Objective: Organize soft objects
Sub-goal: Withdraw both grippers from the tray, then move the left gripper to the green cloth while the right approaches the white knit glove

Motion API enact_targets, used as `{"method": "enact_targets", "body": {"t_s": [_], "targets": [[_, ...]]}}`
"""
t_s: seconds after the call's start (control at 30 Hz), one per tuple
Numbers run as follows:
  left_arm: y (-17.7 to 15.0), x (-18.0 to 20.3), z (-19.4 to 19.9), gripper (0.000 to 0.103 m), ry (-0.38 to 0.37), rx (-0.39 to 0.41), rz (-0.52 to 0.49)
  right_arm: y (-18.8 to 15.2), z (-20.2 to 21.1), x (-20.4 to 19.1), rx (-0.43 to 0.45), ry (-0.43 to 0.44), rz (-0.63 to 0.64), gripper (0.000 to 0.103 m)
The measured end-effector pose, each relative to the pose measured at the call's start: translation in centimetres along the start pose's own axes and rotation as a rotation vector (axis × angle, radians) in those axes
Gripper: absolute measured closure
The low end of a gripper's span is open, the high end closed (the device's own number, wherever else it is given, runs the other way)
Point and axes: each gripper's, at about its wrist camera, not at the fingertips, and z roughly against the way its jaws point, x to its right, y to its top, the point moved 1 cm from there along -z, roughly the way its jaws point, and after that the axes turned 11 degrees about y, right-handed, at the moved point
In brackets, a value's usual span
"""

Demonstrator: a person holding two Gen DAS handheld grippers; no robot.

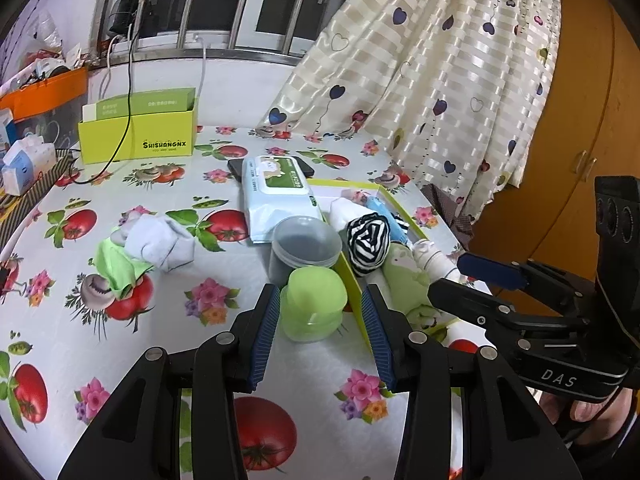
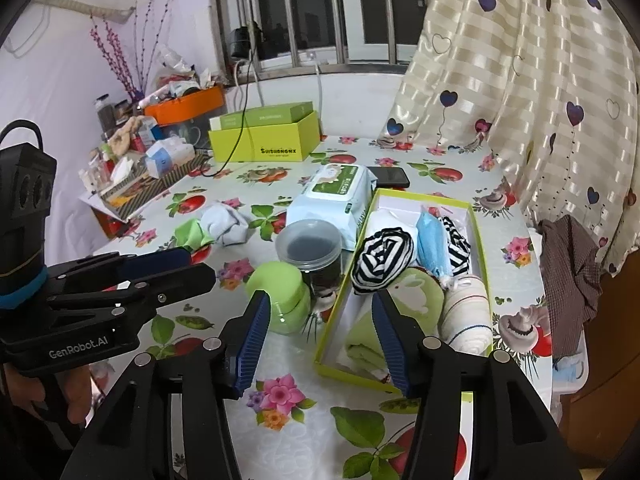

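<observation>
A yellow-green tray [image 2: 482, 240] on the table holds rolled soft items: a black-and-white striped roll [image 2: 382, 258], a blue one [image 2: 432, 244], a green rabbit-print cloth [image 2: 414, 300] and a white striped roll [image 2: 468, 312]. Loose on the table to the left lie a pale grey sock [image 1: 160, 240] and a green cloth [image 1: 116, 264]; both show in the right wrist view, the sock [image 2: 226, 222] and the cloth [image 2: 192, 234]. My left gripper [image 1: 320, 312] is open and empty over a green-lidded jar [image 1: 314, 304]. My right gripper [image 2: 320, 316] is open and empty at the tray's near end.
A grey-lidded jar [image 2: 310, 246], a wet-wipes pack [image 2: 334, 196] and a black phone [image 2: 388, 176] sit by the tray. A yellow-green box [image 2: 264, 140] and cluttered containers [image 2: 136, 176] stand at the back left. A curtain [image 2: 520, 80] hangs at the right.
</observation>
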Motion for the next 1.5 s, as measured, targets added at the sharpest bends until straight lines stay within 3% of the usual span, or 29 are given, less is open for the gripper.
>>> {"method": "enact_targets", "body": {"t_s": [0.43, 0.77, 1.5], "targets": [[-0.9, -1.8, -0.6, 0.059, 0.029, -0.031, 0.035, -0.1, -0.6, -0.5, -0.013, 0.021, 0.007, 0.05], [-1.8, -3.0, -1.2, 0.059, 0.009, -0.057, 0.047, 0.0, -1.6, -0.6, -0.033, 0.026, 0.004, 0.05], [-2.2, -12.7, -1.8, 0.059, 0.095, -0.05, 0.233, 2.0, -4.7, -2.8, -0.063, 0.118, 0.022, 0.05]]}}
